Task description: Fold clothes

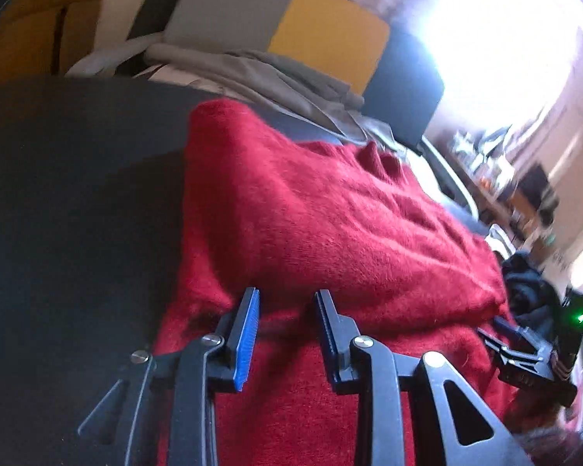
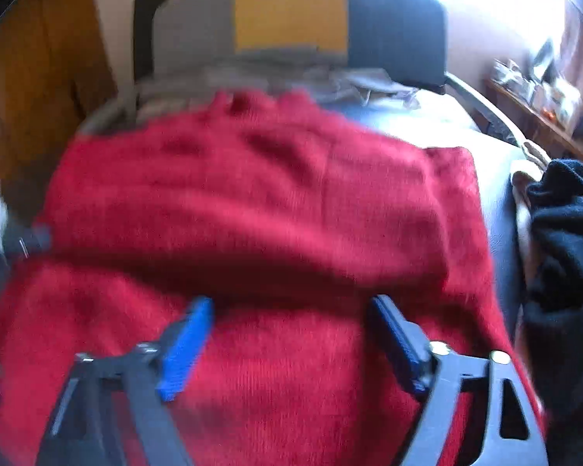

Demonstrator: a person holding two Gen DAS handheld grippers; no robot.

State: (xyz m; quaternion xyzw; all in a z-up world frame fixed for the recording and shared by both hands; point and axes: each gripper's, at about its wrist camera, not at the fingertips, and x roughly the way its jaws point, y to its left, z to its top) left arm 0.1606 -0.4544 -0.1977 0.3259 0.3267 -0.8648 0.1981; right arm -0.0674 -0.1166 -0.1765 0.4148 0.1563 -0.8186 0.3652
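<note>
A fuzzy red sweater (image 1: 330, 233) lies folded over on a dark seat (image 1: 77, 194), with an upper layer lying across a lower one. My left gripper (image 1: 285, 299) is open and empty, its blue-padded fingers just above the fold edge. My right gripper (image 2: 291, 306) is open wider and empty, above the lower layer of the sweater (image 2: 272, 202) near the fold. The right gripper also shows at the right edge of the left wrist view (image 1: 524, 349). The right wrist view is blurred.
Grey clothes (image 1: 260, 73) are piled behind the sweater against a grey, yellow and dark backrest (image 1: 322, 35). A dark garment (image 2: 567, 240) lies to the right. A cluttered shelf (image 2: 544, 93) and a bright window are at the far right.
</note>
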